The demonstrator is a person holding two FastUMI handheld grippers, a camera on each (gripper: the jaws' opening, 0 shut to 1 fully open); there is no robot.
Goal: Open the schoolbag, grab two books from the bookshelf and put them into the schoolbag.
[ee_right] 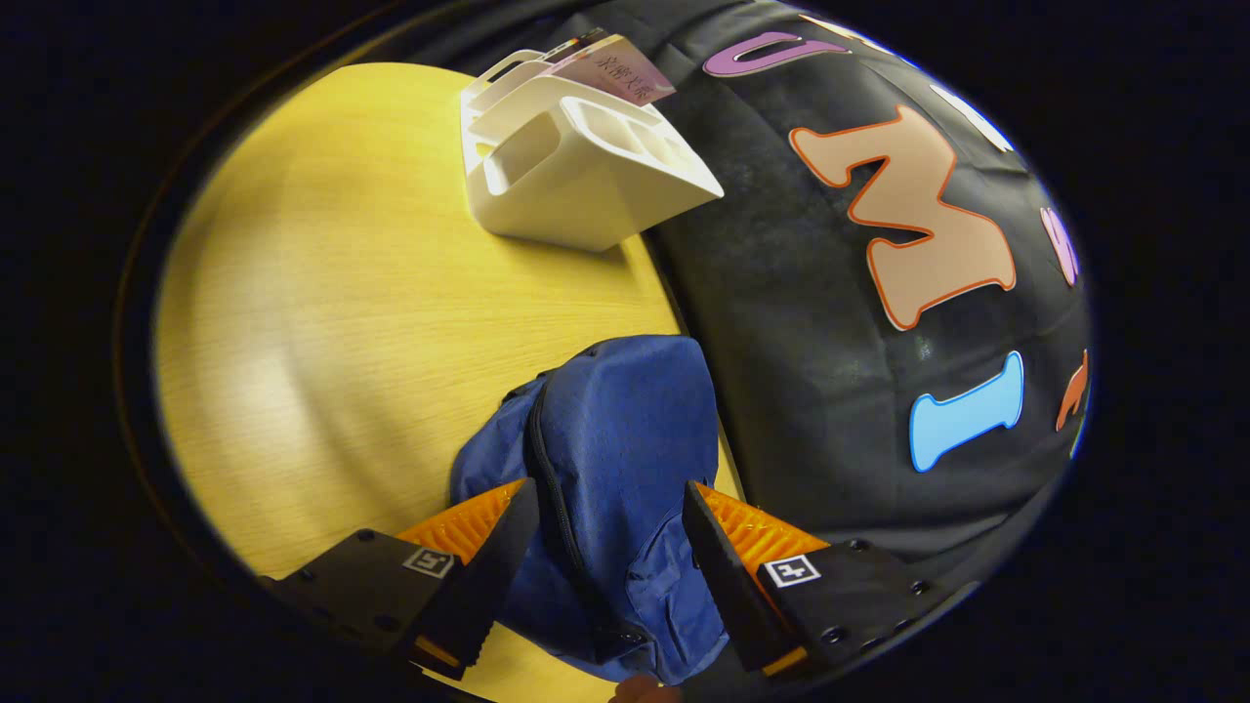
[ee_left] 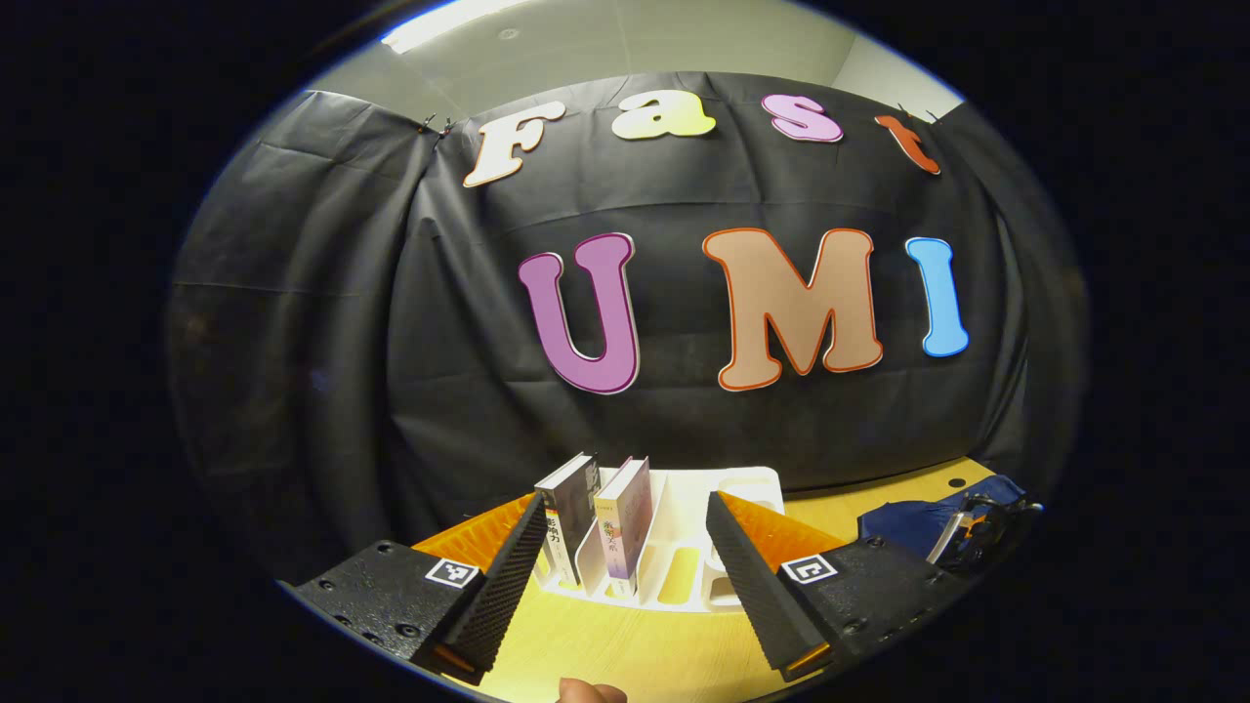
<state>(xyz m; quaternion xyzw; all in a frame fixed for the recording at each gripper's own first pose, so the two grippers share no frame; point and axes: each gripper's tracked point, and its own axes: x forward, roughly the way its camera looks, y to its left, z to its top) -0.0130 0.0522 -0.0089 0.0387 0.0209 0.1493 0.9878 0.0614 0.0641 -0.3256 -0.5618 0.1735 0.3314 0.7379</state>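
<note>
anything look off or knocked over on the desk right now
Nothing stands out. Two books stand leaning in the white bookshelf, which sits upright on the wooden table. The blue schoolbag lies beside it, zipper apparently closed, between the open right gripper fingers.

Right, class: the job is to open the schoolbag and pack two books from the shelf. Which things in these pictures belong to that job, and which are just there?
Belong to the job:
- blue schoolbag, zip closed
- two books standing in the rack
- white bookshelf rack
- left gripper and right gripper, both open

Just there:
- wooden table
- black cloth wall
</note>
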